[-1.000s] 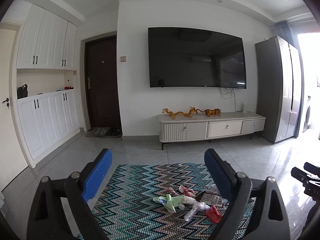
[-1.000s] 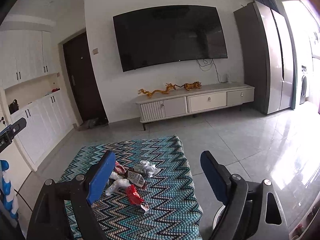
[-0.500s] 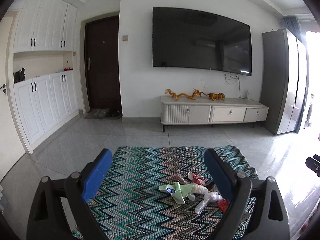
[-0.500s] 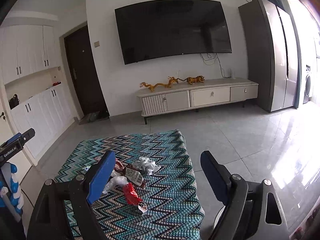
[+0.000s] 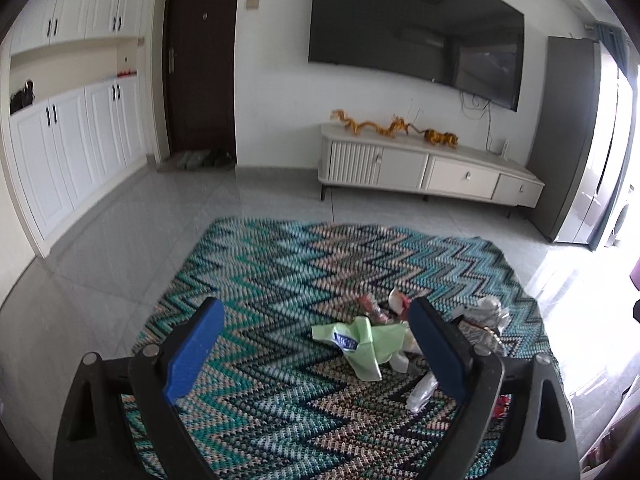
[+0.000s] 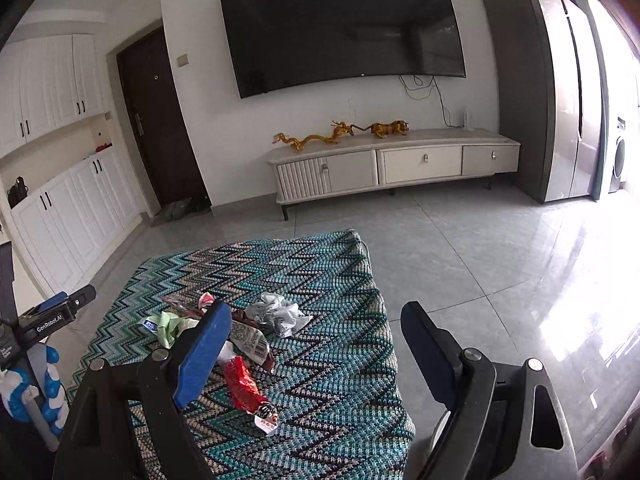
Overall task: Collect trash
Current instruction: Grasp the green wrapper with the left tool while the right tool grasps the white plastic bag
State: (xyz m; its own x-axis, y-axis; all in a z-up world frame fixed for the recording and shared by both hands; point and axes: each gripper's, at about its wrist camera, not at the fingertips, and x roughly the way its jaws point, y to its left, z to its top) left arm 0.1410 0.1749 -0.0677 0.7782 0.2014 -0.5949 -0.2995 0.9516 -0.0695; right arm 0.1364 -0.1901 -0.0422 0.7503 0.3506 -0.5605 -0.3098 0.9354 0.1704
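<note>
zigzag rug (image 5: 280,280) under crumpled colourful trash (image 5: 364,340), both hand-held grippers wide, empty

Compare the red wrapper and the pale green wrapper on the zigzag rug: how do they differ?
The red wrapper is glossy, long and narrow; the pale green wrapper is matte, broad and crumpled. The red wrapper ends in a white printed tip; the green one carries a blue label. Both lie on the rug, ungripped.

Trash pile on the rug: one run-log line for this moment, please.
phase: approach | left tongs: open, empty | right tongs: open, empty | trash pile: loose on zigzag rug, untouched
</note>
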